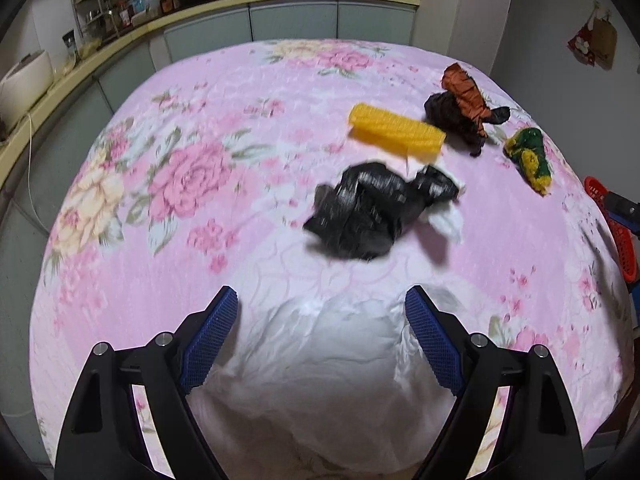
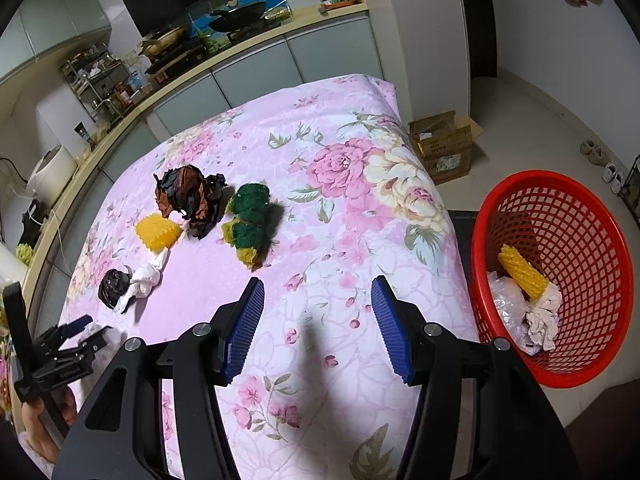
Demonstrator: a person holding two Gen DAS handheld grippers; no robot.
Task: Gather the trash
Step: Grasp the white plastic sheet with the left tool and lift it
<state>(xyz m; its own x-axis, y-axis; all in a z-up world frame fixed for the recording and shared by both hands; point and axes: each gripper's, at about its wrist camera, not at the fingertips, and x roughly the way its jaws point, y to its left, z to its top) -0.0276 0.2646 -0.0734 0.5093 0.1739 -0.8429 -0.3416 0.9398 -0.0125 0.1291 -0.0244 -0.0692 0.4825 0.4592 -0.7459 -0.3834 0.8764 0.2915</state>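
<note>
We see left gripper (image 1: pixel 322 308) fingers spread over white bag (image 1: pixel 320 368) on bench (image 1: pixel 200 100). Right gripper (image 2: pixel 318 300) fingers spread, empty. Black bag (image 1: pixel 360 212), yellow sponge (image 1: pixel 396 132) ahead; basket (image 2: pixel 580 220) right.

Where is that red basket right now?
The red basket sits off the table's right edge in the right wrist view, beside the right gripper, with a yellow piece and crumpled paper already inside.
</note>
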